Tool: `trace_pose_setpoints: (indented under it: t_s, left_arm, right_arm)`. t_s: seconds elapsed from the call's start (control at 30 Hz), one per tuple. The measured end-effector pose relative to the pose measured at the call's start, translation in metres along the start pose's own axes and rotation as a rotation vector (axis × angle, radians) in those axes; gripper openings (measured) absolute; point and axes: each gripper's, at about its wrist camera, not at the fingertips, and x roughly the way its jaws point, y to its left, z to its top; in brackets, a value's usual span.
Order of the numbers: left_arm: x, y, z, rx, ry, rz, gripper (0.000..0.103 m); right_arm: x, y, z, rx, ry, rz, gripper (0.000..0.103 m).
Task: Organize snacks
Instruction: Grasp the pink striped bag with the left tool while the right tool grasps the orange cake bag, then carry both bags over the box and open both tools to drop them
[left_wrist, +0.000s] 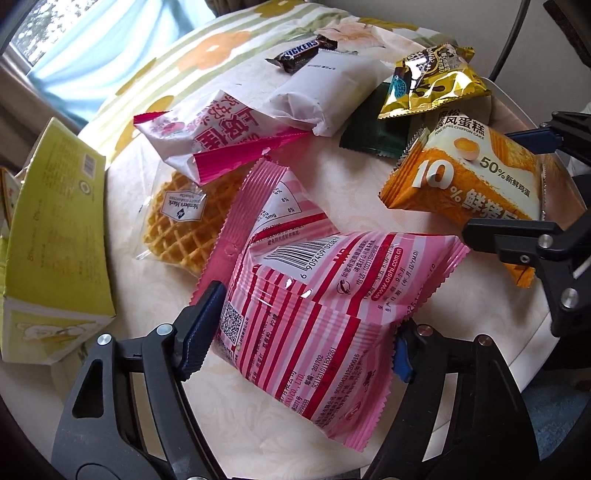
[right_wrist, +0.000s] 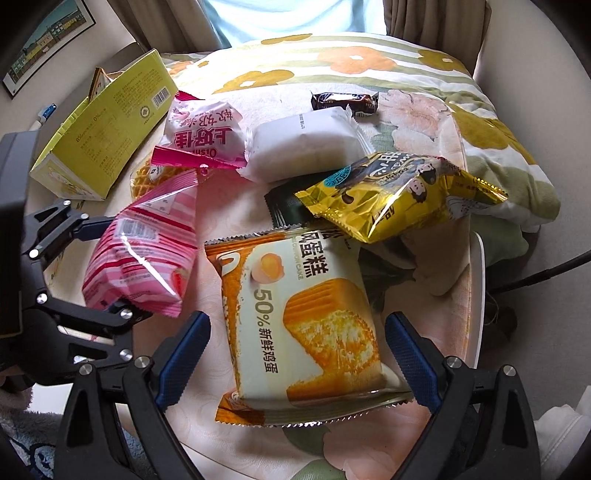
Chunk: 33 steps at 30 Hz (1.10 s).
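Left gripper (left_wrist: 303, 339) half closed, pads pressing both sides of pink striped crinkly snack bag (left_wrist: 317, 280); bag's long axis runs away from fingers across cream round table (left_wrist: 351, 184). Right gripper (right_wrist: 297, 354) wide apart, straddling orange cake packet (right_wrist: 295, 317) lying flat lengthwise between fingers, untouched. Yellow-green open carton (left_wrist: 59, 236) left of pink bag, nearer left hand.

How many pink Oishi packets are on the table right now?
2: striped pink packet between the left claw fingers; white-and-pink packet beyond it, overlapping the waffle. More may be hidden.
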Motion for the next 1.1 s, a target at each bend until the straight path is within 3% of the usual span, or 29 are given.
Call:
trace_pose_setpoints:
  t_s: [0.1,0.17,0.23,0.33,0.73,1.1]
  left_arm:
    - [-0.001,0.001,-0.001,-0.005,-0.002,0.002,0.073]
    - [-0.001,0.001,0.000,-0.011,-0.002,0.004,0.073]
    - [-0.003,0.000,0.001,-0.016,-0.002,0.006,0.073]
    - [-0.009,-0.001,-0.002,-0.023,-0.008,0.013,0.073]
    - [-0.066,0.025,-0.005,-0.148,-0.088,0.083,0.073]
    - [-0.139,0.106,0.001,-0.292,-0.242,0.163,0.073]
  right_arm:
    - [0.004,0.002,-0.002,-0.015,0.001,-0.007,0.094]
    - [0.008,0.005,-0.002,-0.029,0.018,-0.023,0.085]
    - [0.012,0.007,-0.003,-0.049,0.037,-0.037,0.067]
    - [0.009,0.010,-0.005,-0.051,0.027,-0.042,0.062]
    - [-0.037,0.033,0.003,-0.074,-0.054,0.011,0.062]
    - [-0.097,0.091,0.052,-0.174,-0.210,0.022,0.062]
